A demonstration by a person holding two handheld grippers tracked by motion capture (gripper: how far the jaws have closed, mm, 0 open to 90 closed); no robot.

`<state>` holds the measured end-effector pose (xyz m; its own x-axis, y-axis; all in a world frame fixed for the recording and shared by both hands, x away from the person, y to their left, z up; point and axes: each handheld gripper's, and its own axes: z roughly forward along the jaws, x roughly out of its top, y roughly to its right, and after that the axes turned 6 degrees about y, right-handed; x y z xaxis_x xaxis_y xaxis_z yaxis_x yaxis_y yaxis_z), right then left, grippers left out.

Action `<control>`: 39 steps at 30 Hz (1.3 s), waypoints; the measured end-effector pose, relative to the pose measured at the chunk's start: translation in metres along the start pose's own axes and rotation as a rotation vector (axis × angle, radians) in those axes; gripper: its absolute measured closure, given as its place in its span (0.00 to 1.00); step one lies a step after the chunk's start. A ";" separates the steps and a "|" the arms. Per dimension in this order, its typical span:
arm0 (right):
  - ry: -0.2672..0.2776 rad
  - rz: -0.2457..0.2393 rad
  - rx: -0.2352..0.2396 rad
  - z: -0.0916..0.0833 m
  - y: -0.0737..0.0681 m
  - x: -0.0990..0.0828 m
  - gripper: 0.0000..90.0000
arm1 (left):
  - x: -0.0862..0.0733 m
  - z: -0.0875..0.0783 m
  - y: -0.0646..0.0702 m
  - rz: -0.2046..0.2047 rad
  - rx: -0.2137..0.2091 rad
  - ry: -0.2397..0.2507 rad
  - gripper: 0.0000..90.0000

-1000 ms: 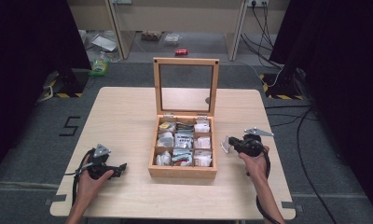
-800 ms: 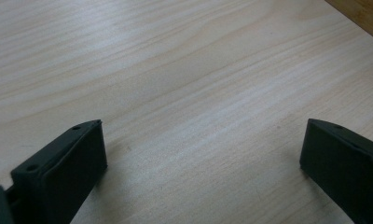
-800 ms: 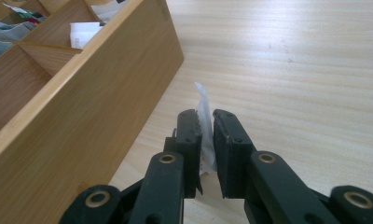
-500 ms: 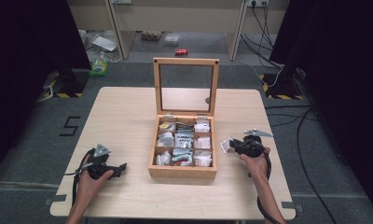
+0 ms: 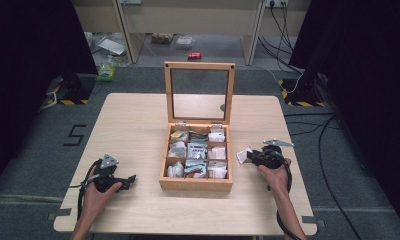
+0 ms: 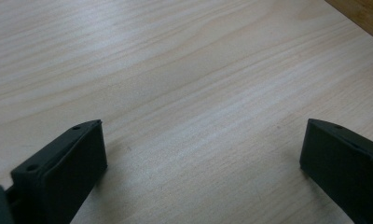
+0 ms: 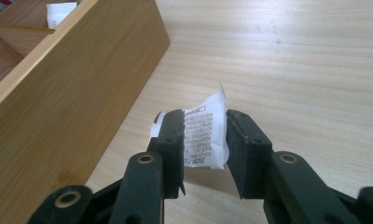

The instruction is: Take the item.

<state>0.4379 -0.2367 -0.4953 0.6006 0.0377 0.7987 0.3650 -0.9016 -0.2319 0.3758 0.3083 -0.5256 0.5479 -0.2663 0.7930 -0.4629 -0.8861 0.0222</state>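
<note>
A wooden box (image 5: 195,184) with a raised glass lid (image 5: 199,65) stands mid-table, its compartments full of small packets. Right of the box, a hand holds my right gripper (image 5: 248,156) low over the table, pointing at the box's side. A white printed packet (image 7: 203,135) sits on the tabletop between its jaws, which have just been opening and now stand parted around it (image 7: 205,116). At the front left, my left gripper (image 5: 133,179) rests in a hand. Its jaws are wide apart over bare wood (image 6: 203,126).
The box's wooden side wall (image 7: 72,93) runs close along the left of the right gripper view. Cables trail from both grippers over the table's front edge. The light wood table (image 5: 138,125) is ringed by dark floor with shelving behind.
The right gripper's jaws have spread slightly around the white packet. Both hands have stayed where they were.
</note>
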 end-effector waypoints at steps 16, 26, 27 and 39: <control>0.037 0.019 -0.011 -0.006 0.004 0.005 0.66 | 0.000 0.000 0.000 -0.001 0.000 0.000 0.00; 0.078 0.043 -0.008 -0.011 0.005 0.012 0.56 | 0.000 0.000 0.000 -0.001 0.000 0.000 0.00; 0.080 0.043 -0.006 -0.011 0.004 0.013 0.54 | 0.000 0.000 0.000 0.000 0.000 0.000 0.00; 0.100 0.034 0.022 -0.011 -0.005 0.024 0.46 | 0.000 0.000 0.000 -0.001 0.000 0.000 0.00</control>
<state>0.4424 -0.2360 -0.4688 0.5395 -0.0364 0.8412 0.3619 -0.8920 -0.2707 0.3758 0.3083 -0.5256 0.5483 -0.2653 0.7931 -0.4623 -0.8864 0.0231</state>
